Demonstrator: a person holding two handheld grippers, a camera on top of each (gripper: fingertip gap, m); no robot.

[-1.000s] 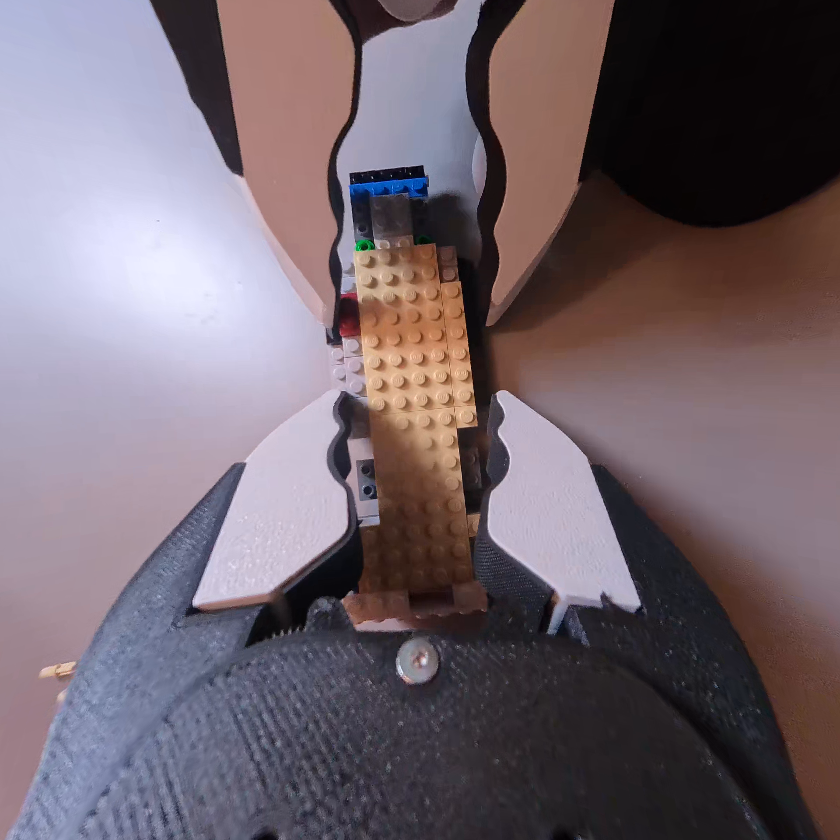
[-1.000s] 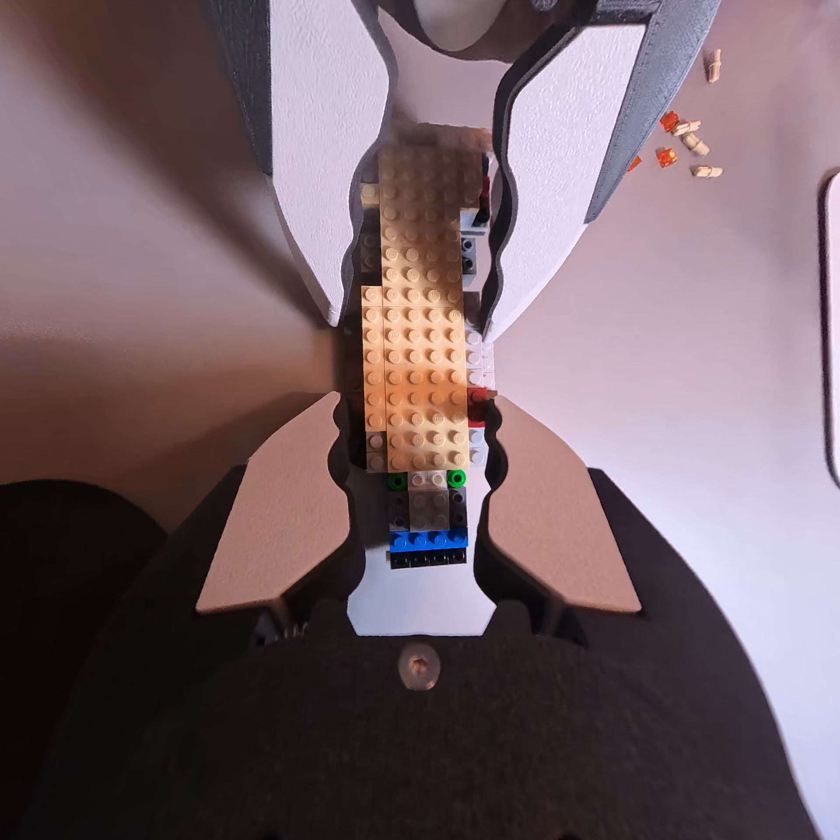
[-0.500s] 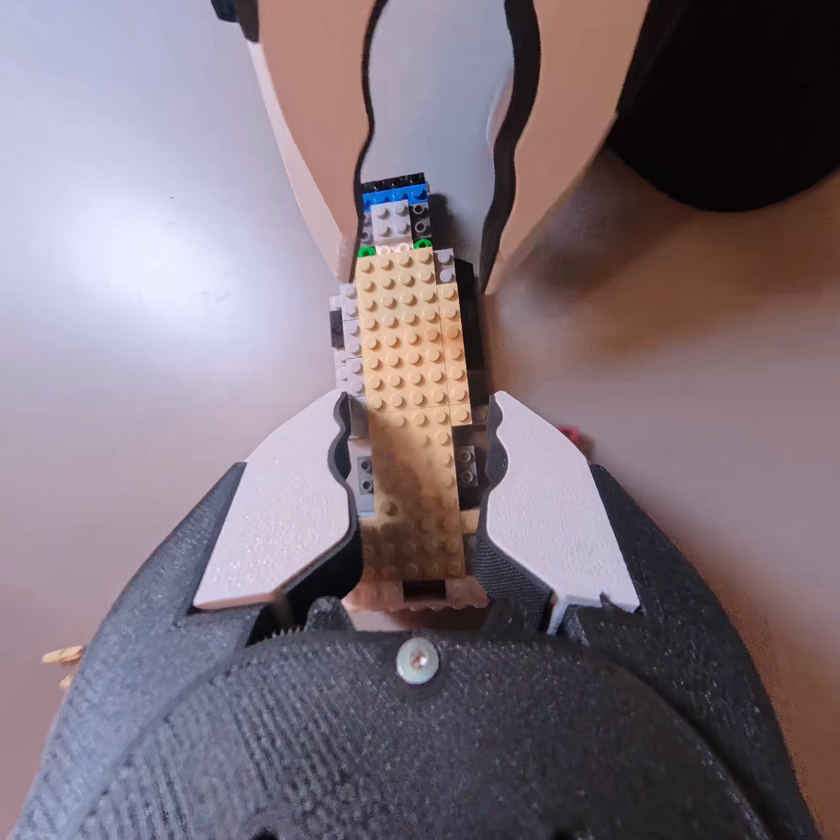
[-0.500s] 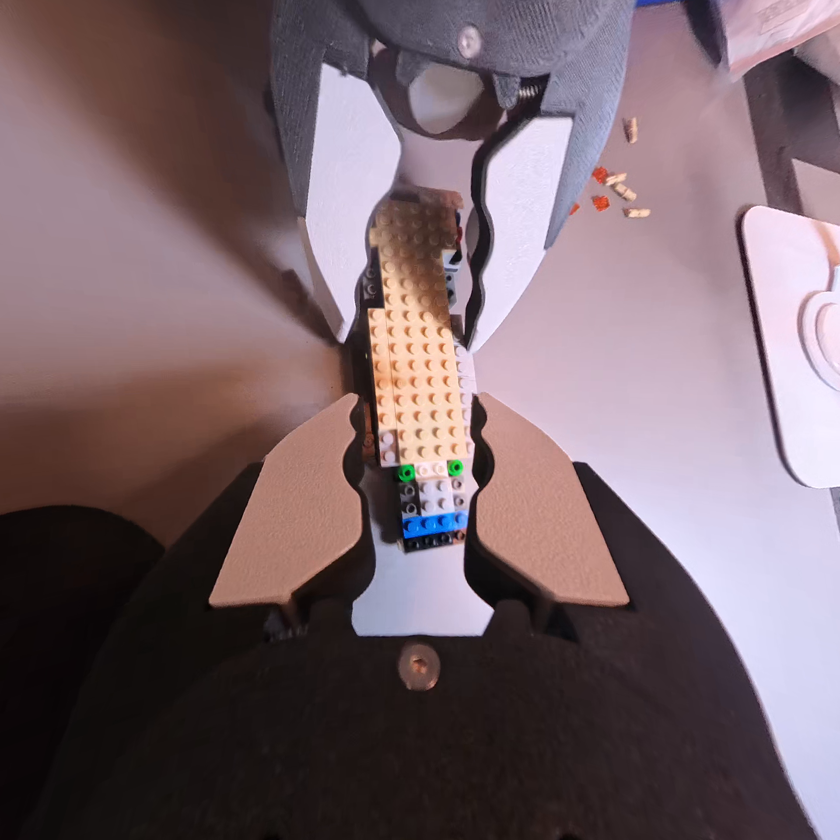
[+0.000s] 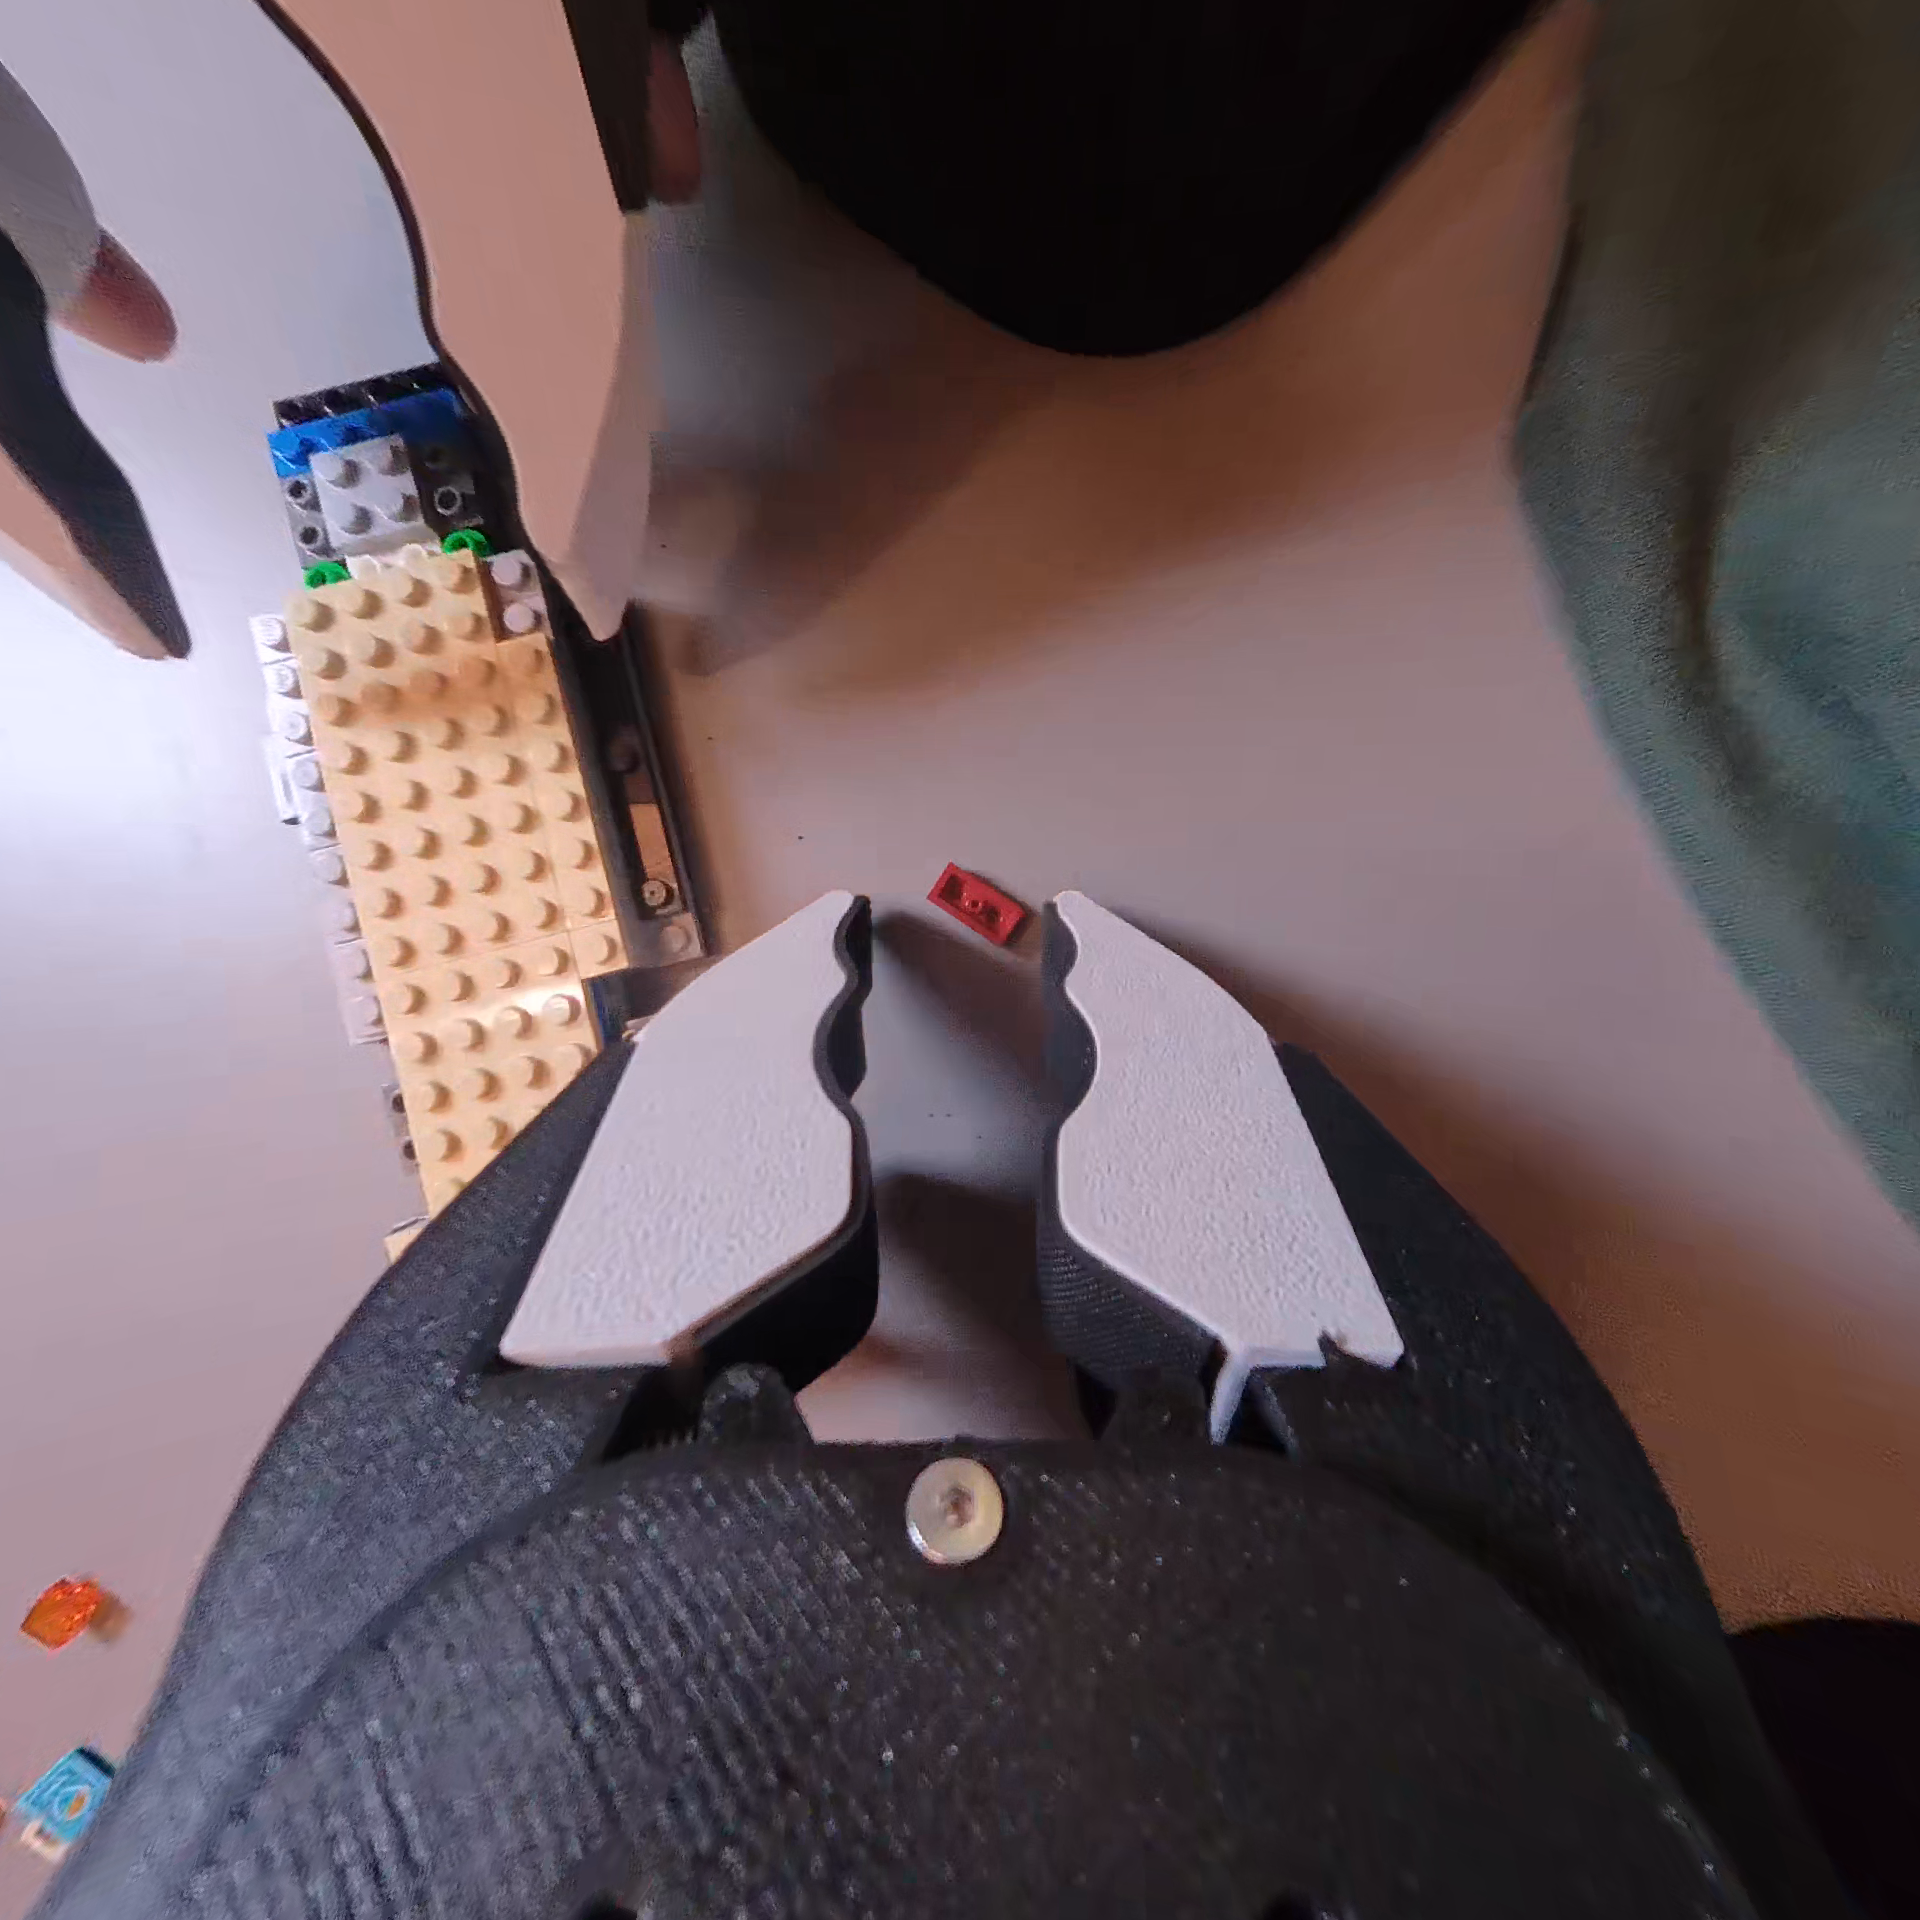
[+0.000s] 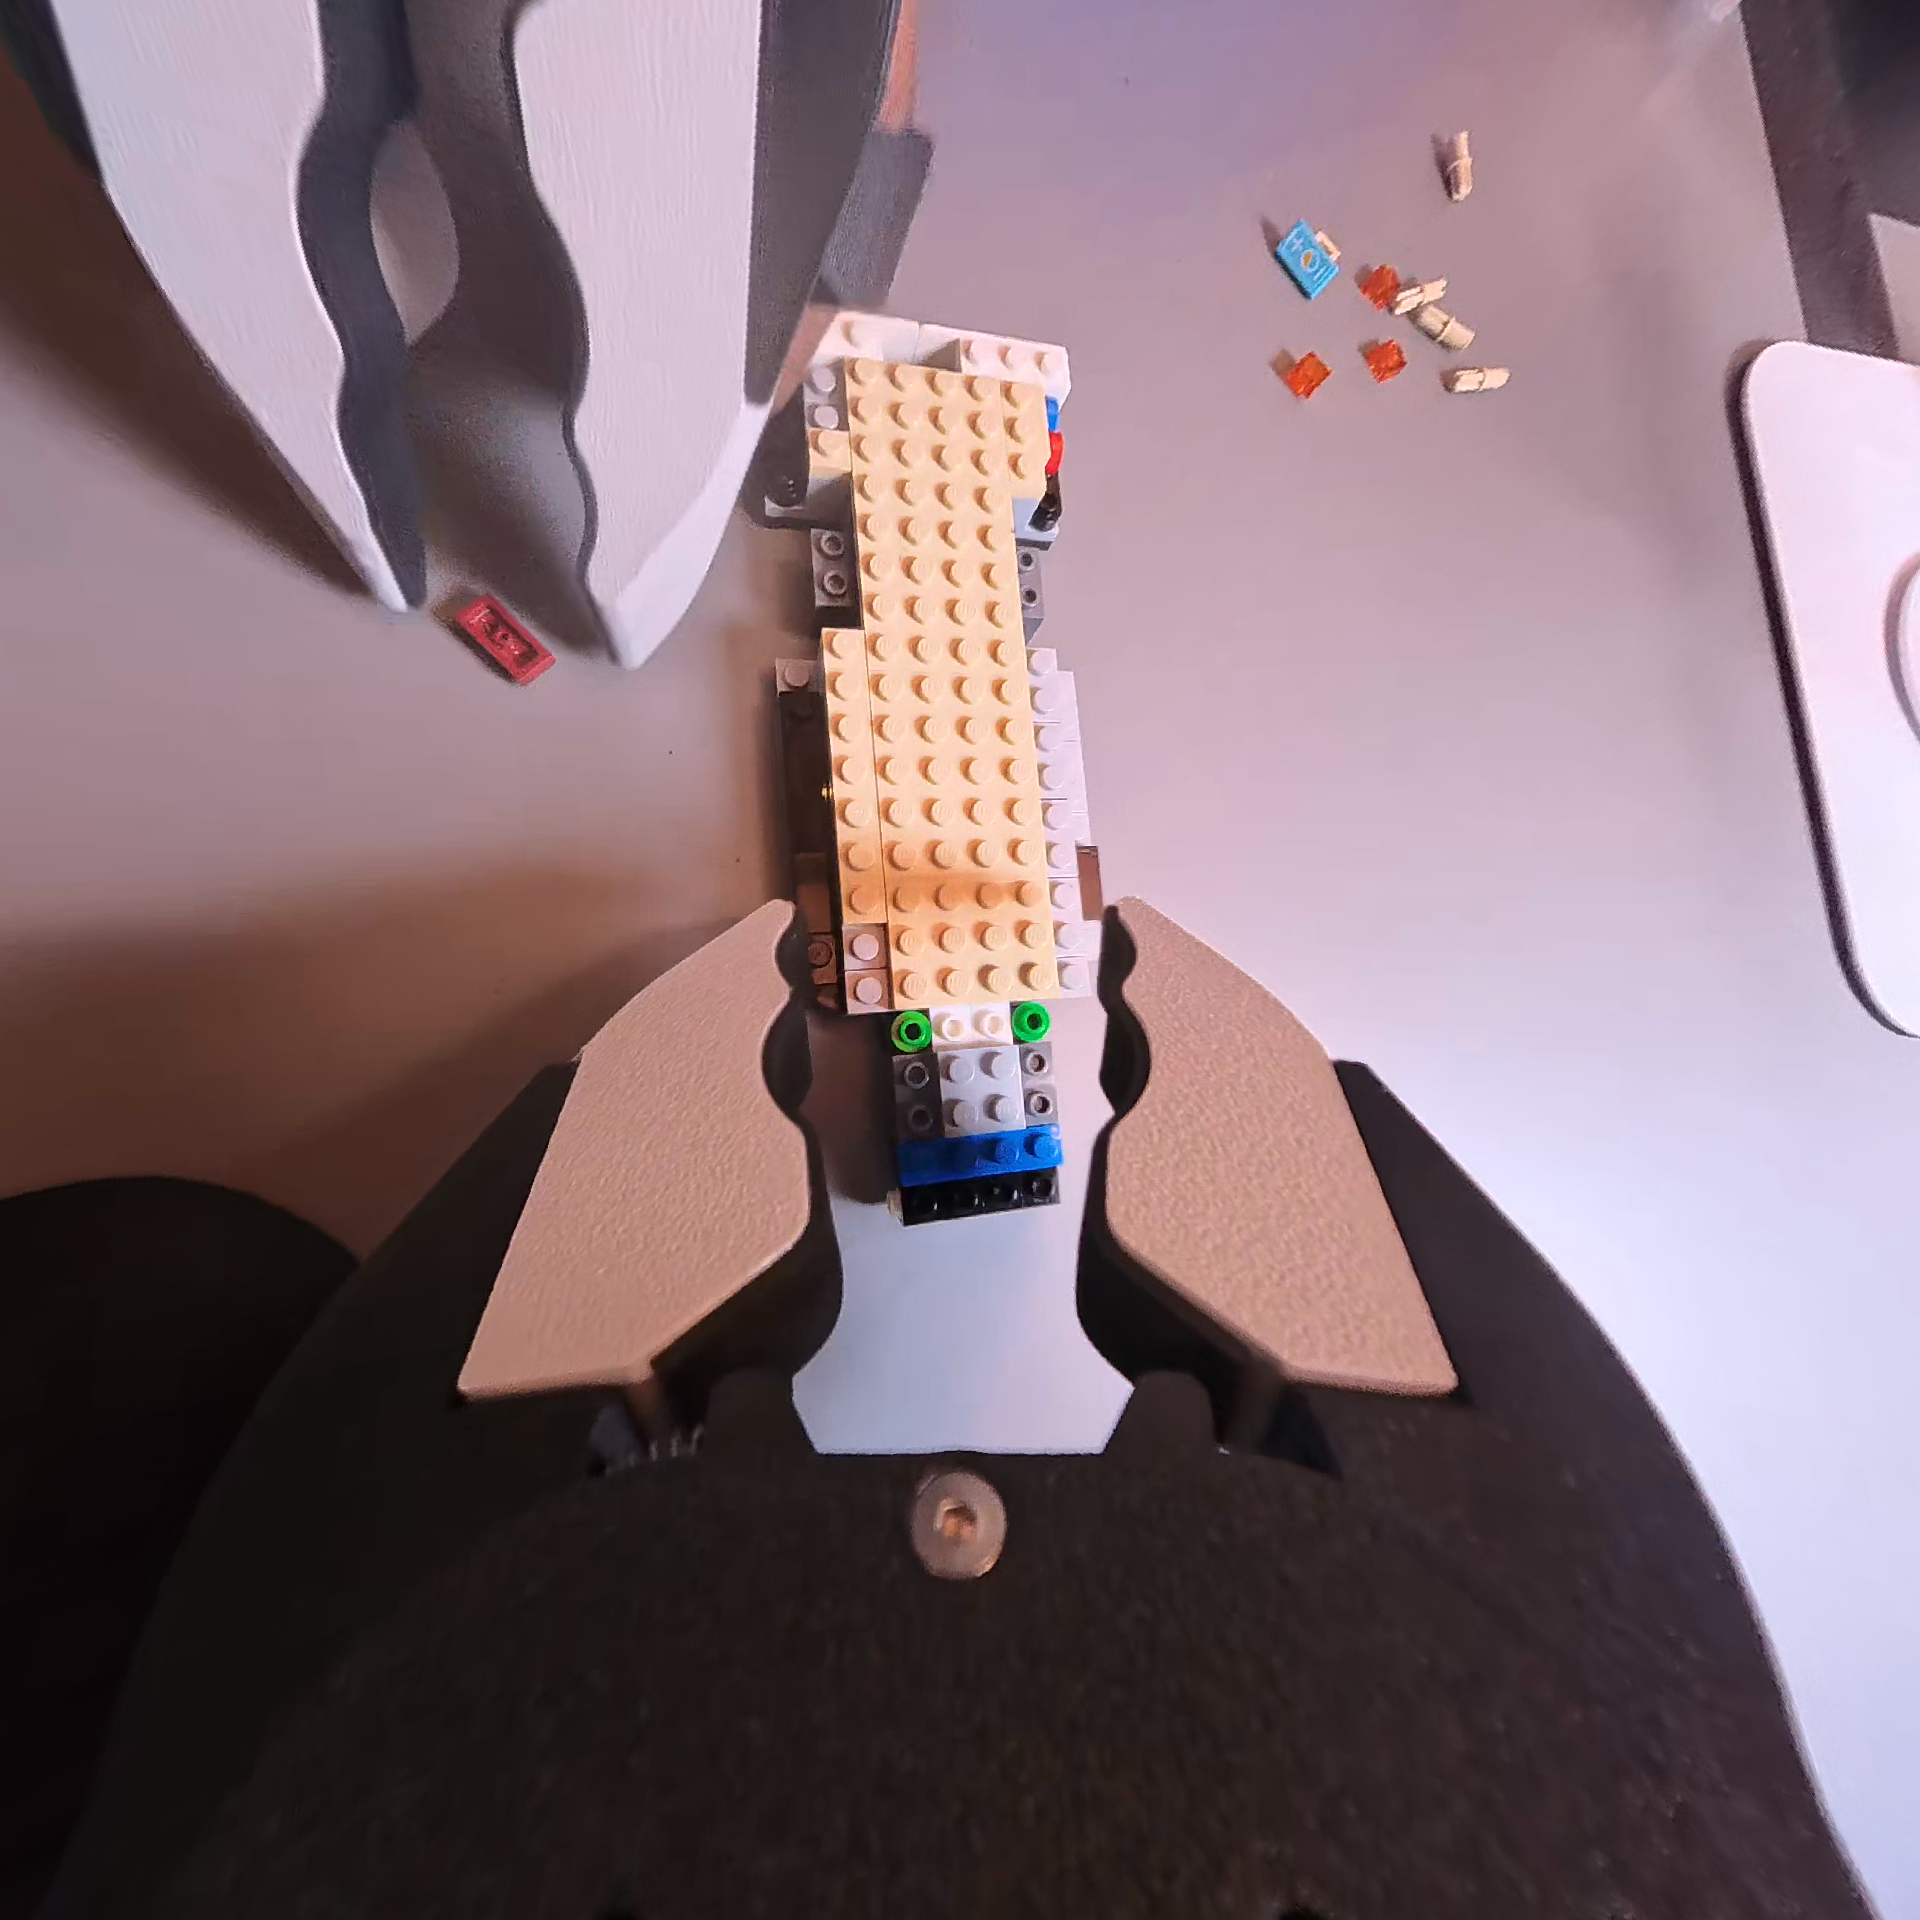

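We saw our left gripper hanging over the pale table with its fingers apart and nothing clamped between them; a small red plate lay flat on the table just beyond the gap, clear of both pads. In the right wrist view that same red plate sat just ahead of the left gripper's two white fingertips. Our right gripper also stood open, its tan fingers flanking the near end of a long brick model topped with tan studded plates. A narrow gap showed between the pads and the model's sides, so we did not count it as held. The model's narrow end, with two green studs, grey bricks, a blue strip and a black strip, reached back between the right fingers. In the left wrist view the model lay to the left of our left gripper. Farther off on the table lay loose orange pieces, a small light blue tile and a few tan bits, with a white pad at the right edge.
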